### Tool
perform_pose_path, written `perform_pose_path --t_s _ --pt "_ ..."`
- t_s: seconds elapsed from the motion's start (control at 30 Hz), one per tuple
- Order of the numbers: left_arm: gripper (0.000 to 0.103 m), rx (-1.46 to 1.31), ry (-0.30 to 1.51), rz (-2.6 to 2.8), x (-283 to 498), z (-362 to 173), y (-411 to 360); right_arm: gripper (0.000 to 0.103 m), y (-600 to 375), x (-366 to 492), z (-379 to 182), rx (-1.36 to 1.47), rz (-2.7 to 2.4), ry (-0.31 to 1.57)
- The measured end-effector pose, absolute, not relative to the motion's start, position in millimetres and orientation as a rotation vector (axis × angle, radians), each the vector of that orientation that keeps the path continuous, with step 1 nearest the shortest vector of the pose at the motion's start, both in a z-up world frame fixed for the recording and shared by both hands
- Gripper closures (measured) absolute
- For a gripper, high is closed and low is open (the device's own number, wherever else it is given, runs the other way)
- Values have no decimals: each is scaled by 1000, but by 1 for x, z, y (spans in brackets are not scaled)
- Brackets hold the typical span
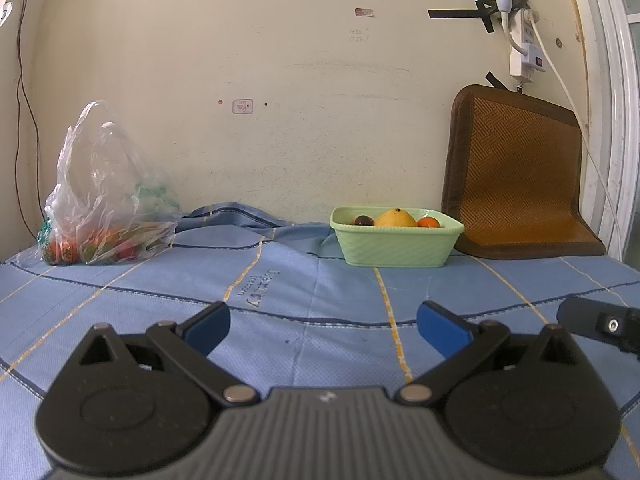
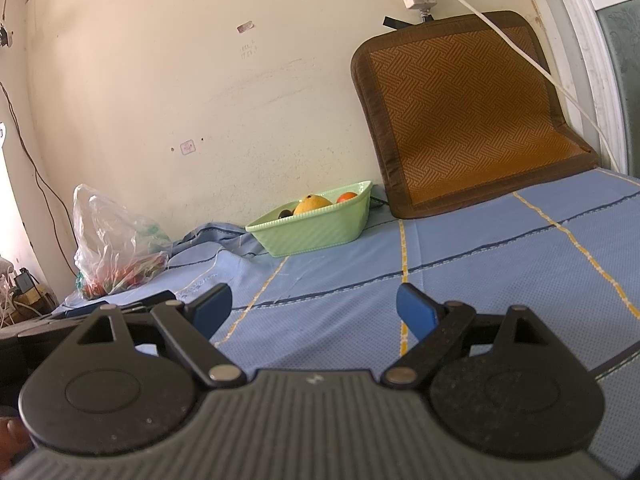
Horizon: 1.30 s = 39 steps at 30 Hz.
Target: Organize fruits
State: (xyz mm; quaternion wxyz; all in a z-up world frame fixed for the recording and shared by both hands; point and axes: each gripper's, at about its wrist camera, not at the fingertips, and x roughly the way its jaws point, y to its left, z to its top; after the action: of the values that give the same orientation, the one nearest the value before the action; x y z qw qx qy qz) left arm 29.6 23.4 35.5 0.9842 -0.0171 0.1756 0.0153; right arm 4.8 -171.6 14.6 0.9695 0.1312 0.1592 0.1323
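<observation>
Fingers of both grippers spread, empty; only right view shows floor clutter

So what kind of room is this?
Probably a bedroom at home: a blue sheet covers what looks like a bed against a marked wall, with a woven mat leaning there and a power strip taped up.

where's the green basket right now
In the left wrist view the green basket sits on the blue sheet against the wall, right of centre, just left of the brown woven mat and well right of the plastic bag.
</observation>
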Motion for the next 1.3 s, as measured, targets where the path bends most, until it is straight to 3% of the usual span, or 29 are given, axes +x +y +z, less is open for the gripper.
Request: perform_pose_path --t_s 1.3 --pt "0 -19 379 22 33 34 27 12 -171 4 16 268 271 320"
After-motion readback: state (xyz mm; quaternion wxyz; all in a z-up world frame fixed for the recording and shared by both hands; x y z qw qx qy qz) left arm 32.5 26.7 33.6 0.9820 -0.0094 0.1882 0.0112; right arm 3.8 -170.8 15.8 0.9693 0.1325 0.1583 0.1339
